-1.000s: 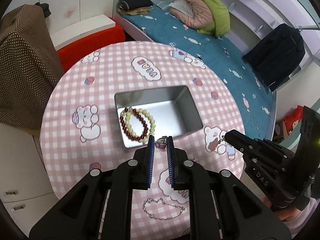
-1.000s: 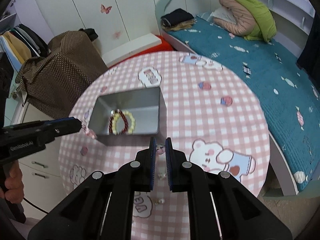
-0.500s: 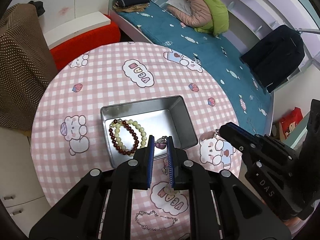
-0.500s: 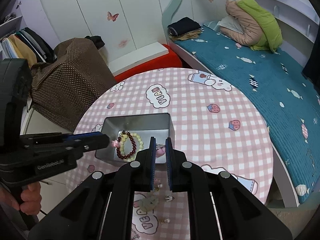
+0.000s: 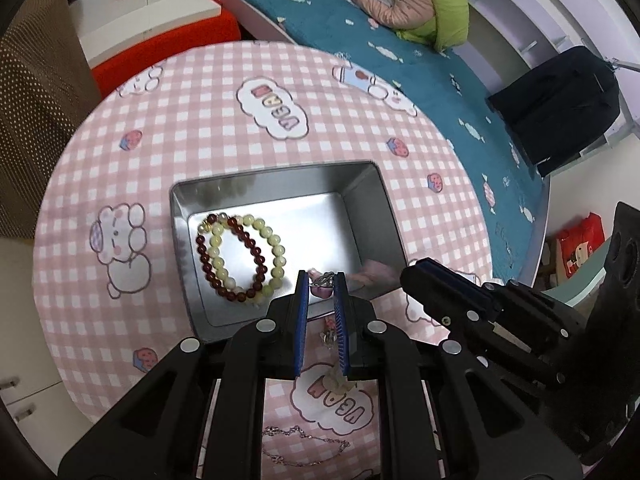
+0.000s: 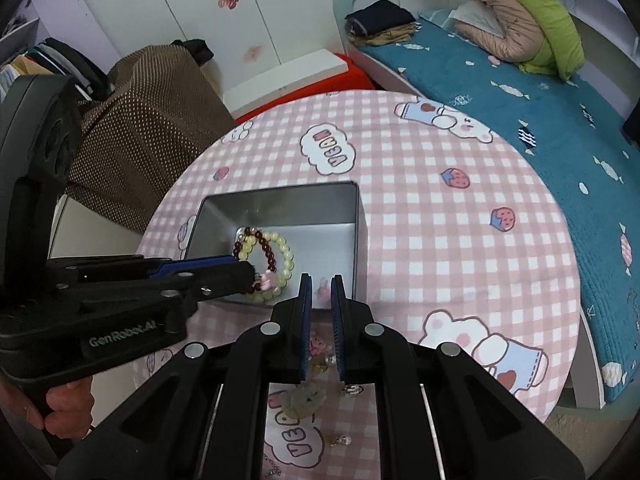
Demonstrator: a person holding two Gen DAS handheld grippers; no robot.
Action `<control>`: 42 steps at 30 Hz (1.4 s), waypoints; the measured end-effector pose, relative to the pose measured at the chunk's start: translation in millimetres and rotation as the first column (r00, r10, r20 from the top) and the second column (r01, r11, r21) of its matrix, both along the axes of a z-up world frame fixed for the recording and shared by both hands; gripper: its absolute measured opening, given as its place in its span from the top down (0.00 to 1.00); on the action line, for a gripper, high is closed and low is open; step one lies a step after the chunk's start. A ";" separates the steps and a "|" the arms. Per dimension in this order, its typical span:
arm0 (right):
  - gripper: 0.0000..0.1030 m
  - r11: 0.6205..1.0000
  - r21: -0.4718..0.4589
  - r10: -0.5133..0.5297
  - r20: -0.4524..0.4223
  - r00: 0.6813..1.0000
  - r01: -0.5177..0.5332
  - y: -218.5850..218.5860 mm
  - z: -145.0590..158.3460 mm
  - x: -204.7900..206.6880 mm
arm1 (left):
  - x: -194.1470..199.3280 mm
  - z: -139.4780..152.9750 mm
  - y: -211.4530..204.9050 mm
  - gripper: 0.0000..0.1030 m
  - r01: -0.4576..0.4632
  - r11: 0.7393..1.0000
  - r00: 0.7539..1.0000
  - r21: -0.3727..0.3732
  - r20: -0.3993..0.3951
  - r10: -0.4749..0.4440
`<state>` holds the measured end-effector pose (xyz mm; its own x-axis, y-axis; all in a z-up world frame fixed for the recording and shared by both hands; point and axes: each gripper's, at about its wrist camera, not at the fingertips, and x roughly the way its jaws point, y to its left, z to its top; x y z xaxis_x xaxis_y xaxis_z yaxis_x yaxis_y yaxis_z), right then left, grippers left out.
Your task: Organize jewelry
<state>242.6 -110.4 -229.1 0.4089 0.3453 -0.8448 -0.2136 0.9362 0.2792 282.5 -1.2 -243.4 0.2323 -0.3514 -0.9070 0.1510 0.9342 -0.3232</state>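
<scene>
Holding a pink charm [image 5: 321,289] over the tin [image 5: 384,200], the left gripper [image 5: 321,285] is clamping it; the right gripper [image 6: 320,286] is opening, empty — two bracelets [image 5: 240,256] inside, chain [image 5: 304,446] and trinkets [image 6: 306,398] remaining outside.

Bracelets [image 5: 238,255] crowd tin's [image 5: 276,168] left; right bare

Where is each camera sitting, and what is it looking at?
Left wrist: rides the left tongs, looking down at the metal tin; own fingers and the right tongs show.
Right wrist: rides the right tongs, looking down likewise; left tongs and a hand show.
Shared: tin, bead bracelets, checked tablecloth.
</scene>
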 end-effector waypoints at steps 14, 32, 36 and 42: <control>0.72 0.999 -0.005 -0.045 -0.036 0.998 0.045 -16.6 -4.5 -6.4 | -0.8 -8.8 -18.6 0.87 0.049 0.999 0.999 0.012 -0.017 -0.049; 0.54 0.993 -0.039 -0.112 -0.025 0.993 0.111 -30.0 0.5 -28.0 | -23.5 6.3 -23.1 0.78 0.087 0.995 0.996 0.044 0.032 -0.088; 0.48 0.990 -0.051 -0.130 -0.025 0.991 0.128 -34.2 0.5 -34.5 | -31.3 9.8 -21.8 0.76 0.088 0.995 0.995 0.050 0.044 -0.091; 0.46 0.990 -0.062 -0.131 -0.032 0.991 0.128 -34.1 -1.8 -44.7 | -41.3 13.9 -19.0 0.69 0.088 0.995 0.995 0.051 0.052 -0.091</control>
